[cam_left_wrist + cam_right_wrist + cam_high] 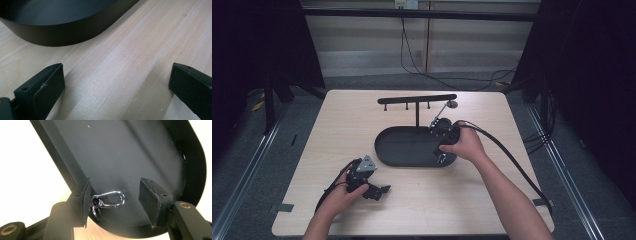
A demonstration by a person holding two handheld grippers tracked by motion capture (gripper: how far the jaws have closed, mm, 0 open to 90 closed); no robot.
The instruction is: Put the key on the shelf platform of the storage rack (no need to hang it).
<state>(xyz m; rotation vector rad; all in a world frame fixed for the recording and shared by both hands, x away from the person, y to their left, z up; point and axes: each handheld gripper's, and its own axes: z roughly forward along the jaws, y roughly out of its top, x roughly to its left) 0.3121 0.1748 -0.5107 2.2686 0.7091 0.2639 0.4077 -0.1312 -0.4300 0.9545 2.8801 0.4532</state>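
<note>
1. Nearest the person, the left hand-held gripper (373,189) lies low over the pale wood-grain tabletop (337,125). In the left gripper view its two matte black jaws stand wide apart with bare wood between them, holding nothing.
2. A grey three-cornered plate (367,163) sits on top of it, and a black cable trails back beside the left hand (343,192).
3. Just beyond, a shallow oval tray (404,147) of smooth matte black, with a low upright wall, rests on the middle of the tabletop.
4. The right hand (464,145) holds the right hand-held gripper (113,202) over the tray's right end. Its jaws are partly open on either side of a small shiny metal clasp (110,199) with a ring on it. The clasp lies on the tray floor close against one jaw pad; whether it is gripped cannot be told.
5. From the tray's far edge rises a thin black post carrying a horizontal black bar (417,99) with short pegs hanging beneath.
6. Near the bar's right end a slim metal rod with a round tip (452,104) slants up from the gripper area.
7. Farther off, grey floor, a pale panelled wall (412,45), dark curtains at the sides, and loose black cables.
</note>
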